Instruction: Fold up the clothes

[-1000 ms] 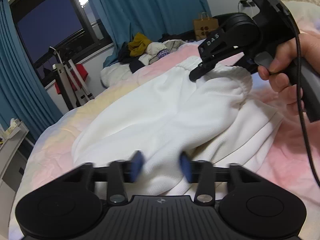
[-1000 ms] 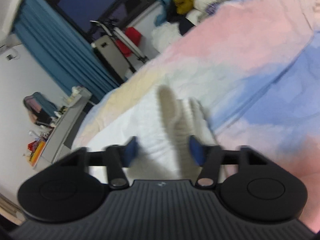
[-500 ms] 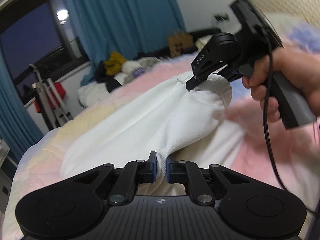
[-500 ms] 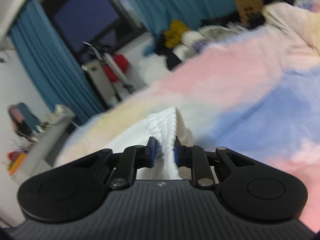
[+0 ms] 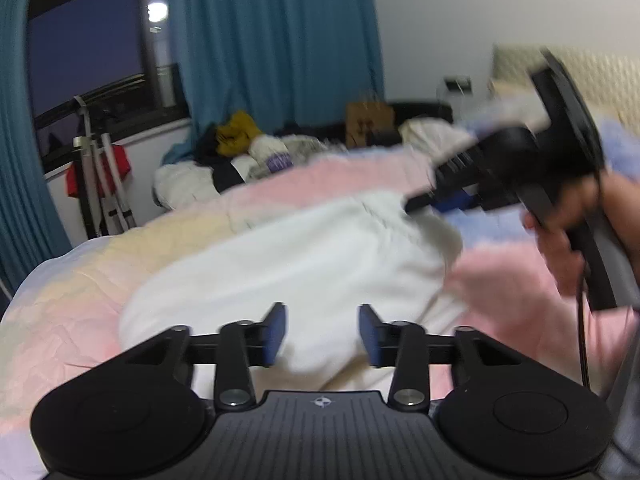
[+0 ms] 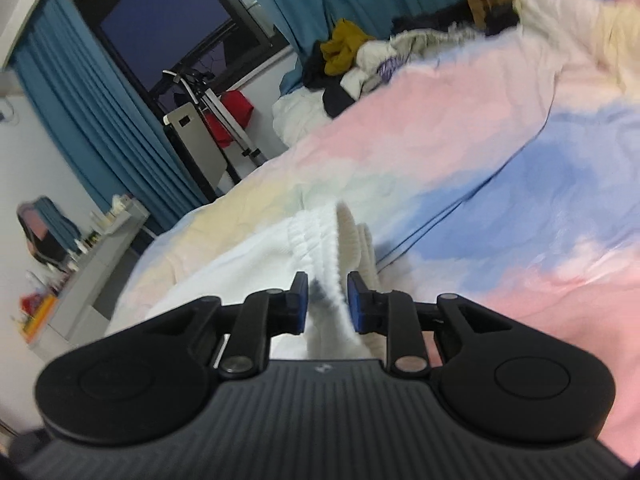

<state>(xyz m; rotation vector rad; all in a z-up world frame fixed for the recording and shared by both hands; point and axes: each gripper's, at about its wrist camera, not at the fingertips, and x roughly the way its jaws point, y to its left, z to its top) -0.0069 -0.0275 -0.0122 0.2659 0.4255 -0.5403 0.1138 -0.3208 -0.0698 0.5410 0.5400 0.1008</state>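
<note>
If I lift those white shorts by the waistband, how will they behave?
Probably floppy: the white shorts lie in soft rumpled folds on the bed. The ribbed waistband looks thick and stretchy, so it should grip well. They likely sag below any pinch point.

Bedspread (image 5: 500, 280): pastel pink, blue and yellow, under and beyond the jaws.
Curtains (image 5: 272, 48): teal, far ahead.
Paper bag (image 5: 368, 124): brown, far ahead, right.
Window (image 6: 160, 28): dark, upper left.
Desk (image 6: 100, 256): grey, cluttered, left.
</note>
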